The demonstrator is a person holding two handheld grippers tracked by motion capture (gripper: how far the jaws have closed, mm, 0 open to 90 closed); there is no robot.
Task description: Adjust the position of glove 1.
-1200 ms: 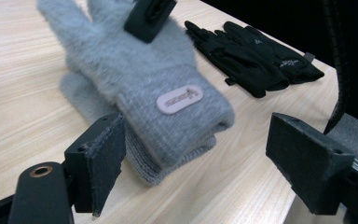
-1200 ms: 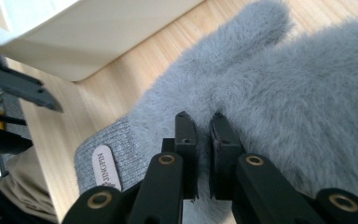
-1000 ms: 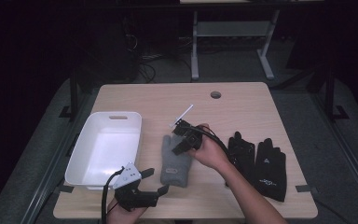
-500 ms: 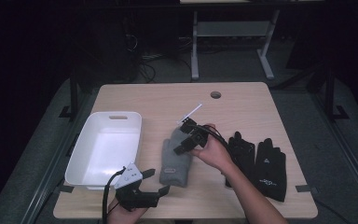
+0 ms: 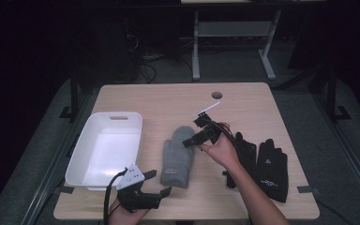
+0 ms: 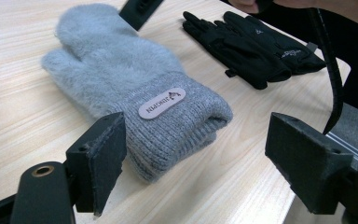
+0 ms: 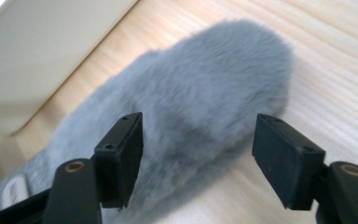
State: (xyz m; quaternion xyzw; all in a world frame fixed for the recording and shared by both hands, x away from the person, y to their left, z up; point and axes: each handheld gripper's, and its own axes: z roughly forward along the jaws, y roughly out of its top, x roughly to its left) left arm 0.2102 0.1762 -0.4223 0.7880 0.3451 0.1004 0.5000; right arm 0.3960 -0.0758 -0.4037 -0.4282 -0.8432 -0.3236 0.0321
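The white bin (image 5: 108, 149) at the left sits empty beside the grey mitten (image 5: 177, 157), black gloves (image 5: 262, 166) right, with the left gripper (image 5: 155, 183) spread near its cuff and the right gripper (image 5: 193, 136), jaws just opened wide, over its fingertip end.

Mitten patch: a small oval tag on the knit cuff of the grey mitten (image 6: 135, 88) carries dark lettering, seen upside down in the left gripper view; it perhaps reads "JINGHUN", though the letters are too small to be sure.
Glove marks: the black gloves (image 6: 251, 44) bear a small pale triangle logo and a short pale word, too small to read.
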